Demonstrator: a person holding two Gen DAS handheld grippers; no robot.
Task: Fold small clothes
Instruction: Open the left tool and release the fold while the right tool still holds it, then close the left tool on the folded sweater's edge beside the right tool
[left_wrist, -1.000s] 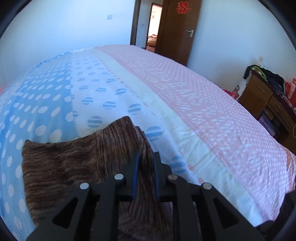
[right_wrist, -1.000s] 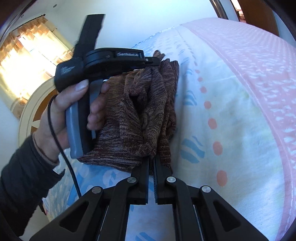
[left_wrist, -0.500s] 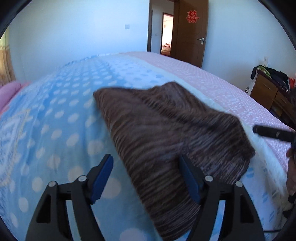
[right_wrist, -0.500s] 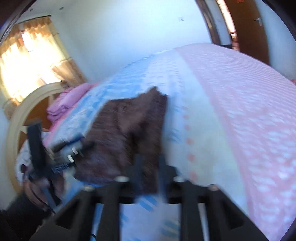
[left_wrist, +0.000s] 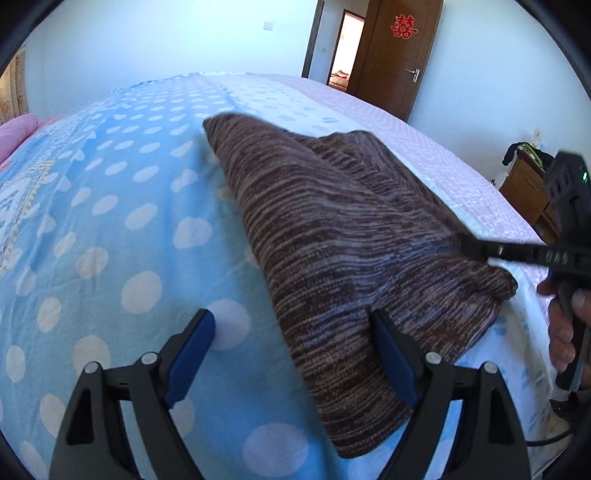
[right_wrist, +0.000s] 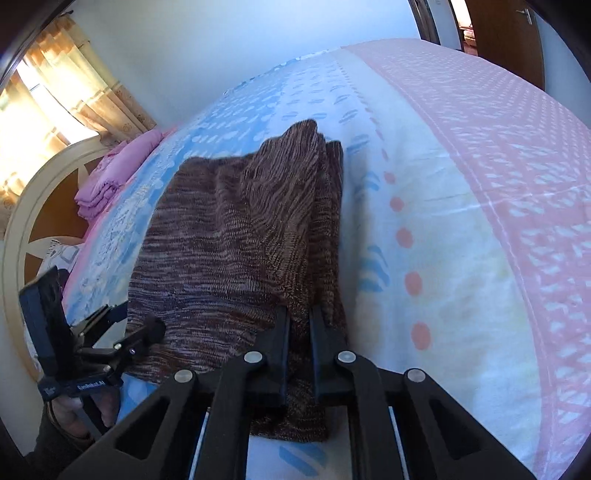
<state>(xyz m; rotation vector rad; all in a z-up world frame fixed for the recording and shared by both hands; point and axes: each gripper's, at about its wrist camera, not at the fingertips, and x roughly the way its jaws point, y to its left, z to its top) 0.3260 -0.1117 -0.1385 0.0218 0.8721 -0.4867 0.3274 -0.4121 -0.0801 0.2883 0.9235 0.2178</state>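
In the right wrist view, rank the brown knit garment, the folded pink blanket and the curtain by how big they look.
1. brown knit garment, clearly largest, though nearest the camera.
2. curtain
3. folded pink blanket
The curtain is cut off by the frame, so its rank is unsure.

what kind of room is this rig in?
A home bedroom, most likely. A wide bed with a dotted sheet fills both views, folded pink bedding lies by its curved headboard, and a curtained window and a wooden door show behind.

One brown knitted garment (left_wrist: 332, 236) lies ahead of the tongs; two grippers, left gripper (left_wrist: 291, 354) and right gripper (right_wrist: 297, 325); one pink folded stack (right_wrist: 107, 184) far left.
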